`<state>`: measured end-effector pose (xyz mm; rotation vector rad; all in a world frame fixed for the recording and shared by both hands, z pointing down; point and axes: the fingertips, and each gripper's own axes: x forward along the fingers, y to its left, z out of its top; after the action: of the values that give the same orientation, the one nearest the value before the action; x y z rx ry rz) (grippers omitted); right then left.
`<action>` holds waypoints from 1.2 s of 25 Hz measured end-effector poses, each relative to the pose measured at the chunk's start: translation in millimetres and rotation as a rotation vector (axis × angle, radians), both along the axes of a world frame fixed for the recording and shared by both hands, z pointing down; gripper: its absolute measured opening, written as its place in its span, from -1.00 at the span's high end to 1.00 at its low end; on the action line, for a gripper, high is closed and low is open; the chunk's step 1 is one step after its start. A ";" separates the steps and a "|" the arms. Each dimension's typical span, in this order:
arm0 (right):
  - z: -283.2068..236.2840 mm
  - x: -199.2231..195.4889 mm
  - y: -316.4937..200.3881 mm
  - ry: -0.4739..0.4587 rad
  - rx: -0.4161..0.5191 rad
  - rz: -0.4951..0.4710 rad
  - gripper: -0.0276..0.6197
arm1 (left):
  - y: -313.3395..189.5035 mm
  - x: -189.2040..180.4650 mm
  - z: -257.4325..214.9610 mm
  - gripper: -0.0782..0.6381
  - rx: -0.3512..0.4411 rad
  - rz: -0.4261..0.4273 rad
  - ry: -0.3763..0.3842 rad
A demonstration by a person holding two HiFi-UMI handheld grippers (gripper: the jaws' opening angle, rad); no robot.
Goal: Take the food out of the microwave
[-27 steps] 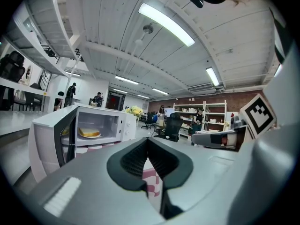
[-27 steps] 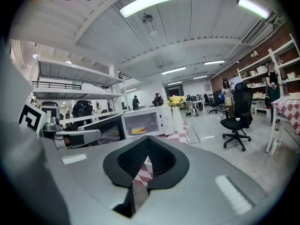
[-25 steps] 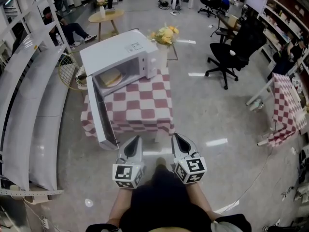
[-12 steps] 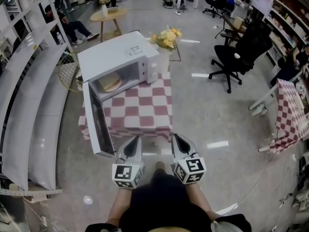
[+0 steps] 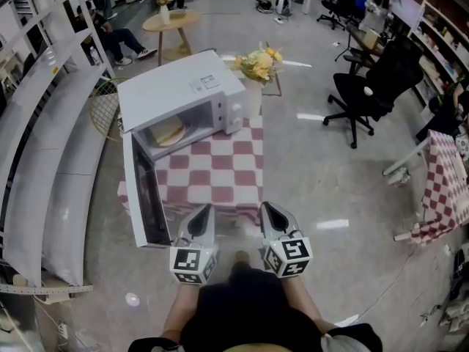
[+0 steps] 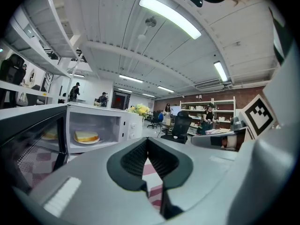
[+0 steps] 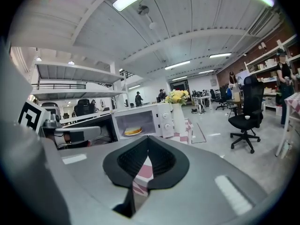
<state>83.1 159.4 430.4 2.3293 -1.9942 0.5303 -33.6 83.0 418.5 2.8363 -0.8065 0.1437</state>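
**Head view.** A white microwave (image 5: pixel 179 94) stands at the far left corner of a table (image 5: pixel 220 174) with a red-and-white checked cloth. Its door (image 5: pixel 143 200) hangs open toward 7 o'clock, past the table's left edge. The food (image 5: pixel 168 132), a pale slab on a plate, lies inside the oven. The left gripper (image 5: pixel 201 213) and right gripper (image 5: pixel 271 211) are side by side below the table's near edge, well apart from the food, which lies at about 11 o'clock from them. Both claws are pinched together with nothing in them. Yellow flowers (image 5: pixel 258 61) stand just beside the microwave at its 2 o'clock. A black office chair (image 5: pixel 372 86) is off at 3 o'clock.

**Left gripper view.** The jaws meet at their tips and hold nothing. The microwave (image 6: pixel 119 125) is at 10 o'clock from them, the food (image 6: pixel 86 136) sitting on its plate in the lit cavity. The dark open door (image 6: pixel 33 144) fills the left side. The flowers (image 6: pixel 139 109) show above the oven's right end, and the chair (image 6: pixel 180 125) is at 1 o'clock.

**Right gripper view.** These jaws are also closed on nothing. The microwave (image 7: pixel 161 118) is at 12 o'clock, with the food (image 7: pixel 132 131) inside it. The flowers (image 7: pixel 177 96) are at the oven's right, the chair (image 7: pixel 246 114) at 3 o'clock, and the left gripper (image 7: pixel 77 135) at 9 o'clock.
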 end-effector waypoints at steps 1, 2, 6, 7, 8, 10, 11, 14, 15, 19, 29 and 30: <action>0.1 2.4 -3.2 0.000 0.000 -0.005 0.91 | -2.6 2.1 -0.5 0.75 0.000 -0.005 0.001; 0.2 4.5 -6.4 0.000 0.000 -0.011 0.91 | -4.9 4.0 -1.1 0.75 0.000 -0.010 0.001; 1.0 11.3 -18.8 0.000 0.002 -0.038 0.91 | -14.4 8.9 1.9 0.75 -0.003 -0.037 -0.004; 1.5 13.1 -21.7 0.000 0.002 -0.046 0.91 | -16.5 10.3 2.4 0.75 -0.003 -0.044 -0.003; 2.0 15.0 -24.3 0.000 0.002 -0.052 0.91 | -18.4 12.0 2.4 0.75 -0.003 -0.051 0.000; 3.5 19.7 -29.1 0.000 0.002 -0.062 0.91 | -22.1 15.5 3.3 0.75 -0.003 -0.062 0.005; 4.3 22.3 -31.6 0.000 0.003 -0.066 0.91 | -24.0 17.2 4.2 0.75 -0.003 -0.068 0.005; 6.7 28.6 -38.5 0.004 0.005 -0.085 0.91 | -29.3 21.5 7.4 0.75 -0.004 -0.089 0.009; 7.7 30.5 -40.3 0.006 0.004 -0.092 0.91 | -30.6 23.0 8.5 0.75 -0.004 -0.097 0.010; 10.8 38.9 -46.0 0.006 0.005 -0.113 0.91 | -34.2 30.2 9.7 0.75 -0.002 -0.119 0.017; 14.1 43.5 -50.7 -0.007 0.016 -0.160 0.91 | -32.7 38.8 11.1 0.75 0.009 -0.150 0.010; 13.8 44.3 -51.1 -0.008 0.019 -0.160 0.91 | -32.1 39.3 11.0 0.75 0.011 -0.150 0.010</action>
<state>127.4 108.3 444.2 2.1553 -2.1735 0.5148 5.7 51.0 429.4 2.7707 -1.0163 0.1045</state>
